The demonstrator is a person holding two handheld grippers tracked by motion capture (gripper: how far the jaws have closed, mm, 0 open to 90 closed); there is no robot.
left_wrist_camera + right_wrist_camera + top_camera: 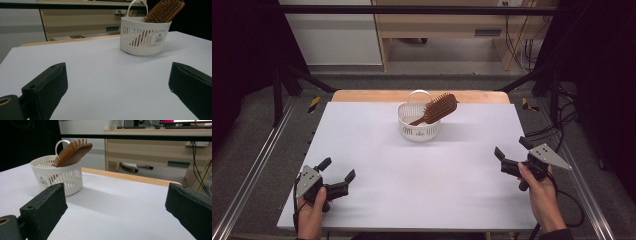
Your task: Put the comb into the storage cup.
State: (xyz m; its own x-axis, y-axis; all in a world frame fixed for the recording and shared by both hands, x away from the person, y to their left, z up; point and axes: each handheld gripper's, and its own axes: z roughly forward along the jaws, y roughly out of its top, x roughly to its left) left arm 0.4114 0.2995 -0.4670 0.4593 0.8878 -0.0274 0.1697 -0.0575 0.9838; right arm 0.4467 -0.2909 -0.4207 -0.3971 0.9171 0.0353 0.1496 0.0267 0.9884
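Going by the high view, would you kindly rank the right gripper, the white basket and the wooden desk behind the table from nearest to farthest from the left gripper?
1. White basket: far middle of the table, ahead and right of the left gripper.
2. Right gripper: across at the table's right edge.
3. Wooden desk: beyond the table's far end.

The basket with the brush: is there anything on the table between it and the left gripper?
Nothing. In the high view, only bare white table lies between the left gripper and the basket holding the brush. The left gripper view shows the same bare stretch.
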